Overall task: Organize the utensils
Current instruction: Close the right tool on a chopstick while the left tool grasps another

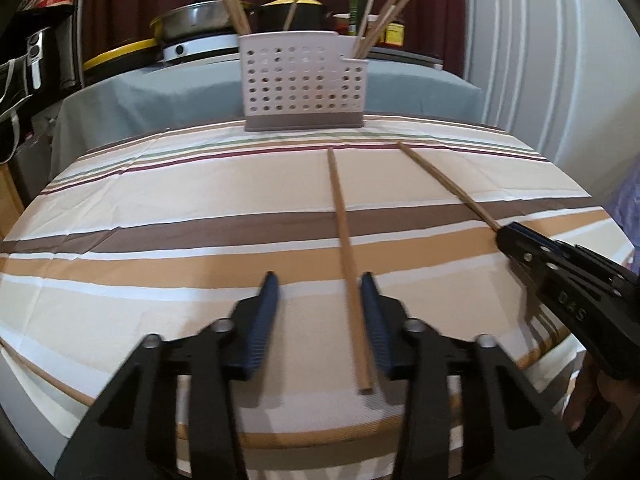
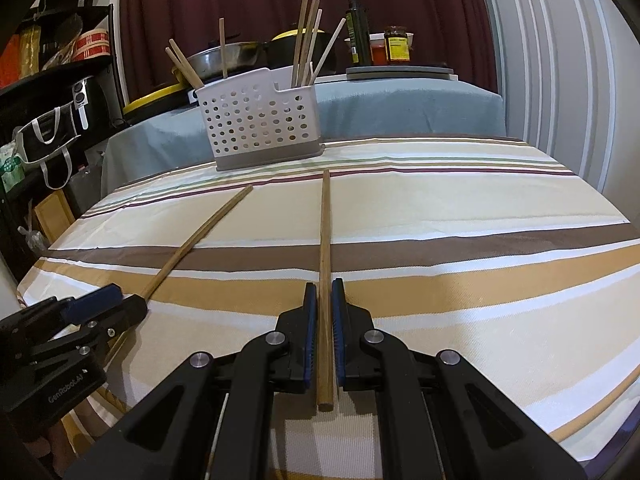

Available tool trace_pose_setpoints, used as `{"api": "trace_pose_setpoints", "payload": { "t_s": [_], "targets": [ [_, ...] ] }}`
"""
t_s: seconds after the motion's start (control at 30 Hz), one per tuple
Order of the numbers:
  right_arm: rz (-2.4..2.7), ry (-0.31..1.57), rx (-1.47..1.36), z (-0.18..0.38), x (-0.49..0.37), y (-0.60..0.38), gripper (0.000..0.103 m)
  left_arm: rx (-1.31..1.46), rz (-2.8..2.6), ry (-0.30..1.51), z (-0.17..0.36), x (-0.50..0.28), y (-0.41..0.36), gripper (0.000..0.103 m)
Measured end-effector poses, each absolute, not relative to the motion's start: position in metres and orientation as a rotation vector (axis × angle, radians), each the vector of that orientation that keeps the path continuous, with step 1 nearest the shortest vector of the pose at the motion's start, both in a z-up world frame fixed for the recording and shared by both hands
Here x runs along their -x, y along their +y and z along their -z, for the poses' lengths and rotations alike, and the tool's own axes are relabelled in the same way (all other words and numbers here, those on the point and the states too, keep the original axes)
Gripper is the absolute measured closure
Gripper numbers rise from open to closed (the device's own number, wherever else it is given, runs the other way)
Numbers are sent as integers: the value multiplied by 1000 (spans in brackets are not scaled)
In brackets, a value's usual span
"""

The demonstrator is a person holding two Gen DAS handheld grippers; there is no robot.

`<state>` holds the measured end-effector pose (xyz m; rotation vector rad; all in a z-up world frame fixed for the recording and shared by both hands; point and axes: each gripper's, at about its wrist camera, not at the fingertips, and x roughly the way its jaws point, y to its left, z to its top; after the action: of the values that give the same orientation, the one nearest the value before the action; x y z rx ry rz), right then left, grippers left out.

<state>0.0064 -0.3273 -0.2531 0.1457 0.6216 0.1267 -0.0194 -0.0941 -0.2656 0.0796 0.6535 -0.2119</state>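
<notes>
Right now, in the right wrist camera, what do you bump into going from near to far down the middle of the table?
Right gripper closed on a chopstick → the chopstick's far tip → white utensil holder full of chopsticks → pans and bottle on the grey-covered surface behind.

Pots point(image 1: 200, 20), oil bottle point(image 2: 357, 28), striped tablecloth point(image 1: 160, 208)

Two wooden chopsticks point(image 1: 344, 240) point(image 1: 444, 184) lie flat on the striped cloth before the white perforated caddy point(image 1: 304, 80), apparently holding more.
</notes>
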Motion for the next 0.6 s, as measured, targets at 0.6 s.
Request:
{"api": "trace_pose_setpoints", "payload": {
  "t_s": [0.6],
  "targets": [
    [-132,558,-122,240,2,-322,96,-71,267,589,251,23,-91,97]
  ]
}}
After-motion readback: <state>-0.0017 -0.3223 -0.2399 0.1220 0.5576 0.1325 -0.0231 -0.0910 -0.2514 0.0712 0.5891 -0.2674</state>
